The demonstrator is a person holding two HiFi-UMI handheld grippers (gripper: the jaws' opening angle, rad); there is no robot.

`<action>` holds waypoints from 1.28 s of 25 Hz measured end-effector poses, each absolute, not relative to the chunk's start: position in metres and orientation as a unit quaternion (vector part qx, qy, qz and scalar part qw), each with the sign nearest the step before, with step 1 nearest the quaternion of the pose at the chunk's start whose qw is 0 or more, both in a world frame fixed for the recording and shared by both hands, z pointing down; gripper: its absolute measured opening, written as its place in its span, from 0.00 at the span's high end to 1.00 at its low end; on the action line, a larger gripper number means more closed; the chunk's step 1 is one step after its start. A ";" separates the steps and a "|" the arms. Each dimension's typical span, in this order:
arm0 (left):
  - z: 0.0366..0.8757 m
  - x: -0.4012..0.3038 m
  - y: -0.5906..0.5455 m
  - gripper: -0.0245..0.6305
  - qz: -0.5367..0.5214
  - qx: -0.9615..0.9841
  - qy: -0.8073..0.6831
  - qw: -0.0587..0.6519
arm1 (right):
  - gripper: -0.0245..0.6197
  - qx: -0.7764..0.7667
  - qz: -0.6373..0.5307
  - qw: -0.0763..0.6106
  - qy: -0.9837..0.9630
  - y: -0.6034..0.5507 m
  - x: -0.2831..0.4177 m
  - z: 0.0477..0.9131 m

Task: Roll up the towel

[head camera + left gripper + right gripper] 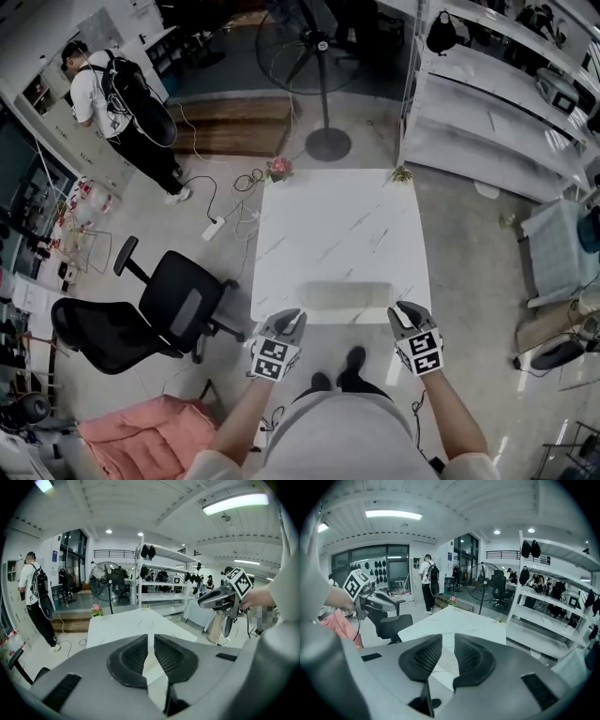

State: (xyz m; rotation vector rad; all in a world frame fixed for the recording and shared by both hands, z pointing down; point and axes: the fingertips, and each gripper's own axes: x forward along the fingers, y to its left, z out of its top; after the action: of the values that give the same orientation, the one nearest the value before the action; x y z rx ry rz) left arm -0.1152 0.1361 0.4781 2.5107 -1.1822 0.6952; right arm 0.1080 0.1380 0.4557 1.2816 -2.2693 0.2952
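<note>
The towel [342,295] lies as a white roll across the near edge of the white marble table [337,225]. My left gripper [292,317] hangs just off the roll's left end, in front of the table edge. Its jaws stand a narrow slit apart with nothing between them [151,641]. My right gripper [405,309] is held off the roll's right end, jaws a little wider apart and also empty [448,641]. Neither gripper touches the towel. Each gripper shows in the other's view: the right gripper [220,599] and the left gripper [375,599].
A black office chair [159,314] stands left of the table, with pink fabric [141,436] nearer me. A flower pot [278,169] and a small plant [401,174] sit on the far corners. Beyond are a standing fan [323,56], shelving [497,103] and a person with a backpack [117,103].
</note>
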 end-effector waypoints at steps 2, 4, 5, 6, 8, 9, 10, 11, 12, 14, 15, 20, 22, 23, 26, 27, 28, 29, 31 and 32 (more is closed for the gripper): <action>0.467 -0.123 0.146 0.89 0.230 0.872 -0.411 0.137 | 0.83 0.483 0.100 0.253 -0.833 0.152 0.100 0.443; 0.458 -0.131 0.153 0.91 0.222 0.873 -0.412 0.134 | 0.84 0.491 0.094 0.252 -0.828 0.166 0.093 0.433; 0.455 -0.135 0.157 0.91 0.219 0.874 -0.413 0.134 | 0.84 0.495 0.091 0.251 -0.827 0.172 0.091 0.429; 0.451 -0.139 0.160 0.92 0.216 0.874 -0.414 0.135 | 0.84 0.499 0.089 0.250 -0.825 0.178 0.088 0.424; 0.444 -0.146 0.168 0.93 0.211 0.874 -0.416 0.137 | 0.85 0.507 0.082 0.245 -0.822 0.189 0.083 0.414; 0.440 -0.149 0.172 0.93 0.208 0.875 -0.416 0.137 | 0.86 0.511 0.079 0.241 -0.821 0.194 0.080 0.408; 0.436 -0.152 0.176 0.93 0.204 0.877 -0.414 0.136 | 0.87 0.515 0.076 0.237 -0.820 0.198 0.076 0.402; 0.432 -0.153 0.180 0.94 0.200 0.879 -0.412 0.134 | 0.87 0.518 0.073 0.232 -0.820 0.203 0.073 0.397; 0.429 -0.155 0.183 0.94 0.197 0.881 -0.410 0.132 | 0.88 0.520 0.070 0.228 -0.820 0.207 0.070 0.392; 0.423 -0.157 0.190 0.94 0.190 0.883 -0.408 0.129 | 0.90 0.523 0.063 0.221 -0.821 0.216 0.065 0.384; 0.421 -0.157 0.193 0.94 0.187 0.884 -0.408 0.129 | 0.90 0.523 0.059 0.218 -0.822 0.220 0.064 0.380; 0.403 -0.155 0.204 0.94 0.172 0.884 -0.412 0.136 | 0.92 0.520 0.047 0.205 -0.828 0.235 0.064 0.359; 0.399 -0.153 0.207 0.94 0.167 0.883 -0.415 0.139 | 0.93 0.518 0.044 0.200 -0.830 0.238 0.067 0.356; 0.397 -0.151 0.209 0.94 0.163 0.883 -0.417 0.141 | 0.93 0.518 0.044 0.197 -0.831 0.239 0.069 0.355; 0.389 -0.146 0.214 0.94 0.153 0.883 -0.421 0.139 | 0.94 0.514 0.047 0.184 -0.837 0.240 0.078 0.350; 0.386 -0.143 0.215 0.94 0.150 0.883 -0.423 0.137 | 0.94 0.511 0.049 0.180 -0.839 0.240 0.082 0.349; 0.383 -0.141 0.216 0.94 0.147 0.883 -0.425 0.136 | 0.94 0.508 0.052 0.177 -0.841 0.240 0.085 0.347; 0.379 -0.139 0.218 0.94 0.144 0.882 -0.429 0.135 | 0.94 0.505 0.054 0.174 -0.843 0.240 0.089 0.345; 0.373 -0.135 0.222 0.94 0.137 0.879 -0.436 0.137 | 0.94 0.499 0.057 0.169 -0.848 0.241 0.094 0.341; 0.371 -0.133 0.224 0.94 0.134 0.878 -0.439 0.138 | 0.94 0.496 0.057 0.165 -0.850 0.242 0.096 0.339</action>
State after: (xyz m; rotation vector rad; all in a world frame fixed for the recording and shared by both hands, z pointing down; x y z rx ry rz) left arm -0.1330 0.2241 0.3706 2.5392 -1.2685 0.3875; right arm 0.0961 0.2420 0.3387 1.4133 -2.4225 0.1630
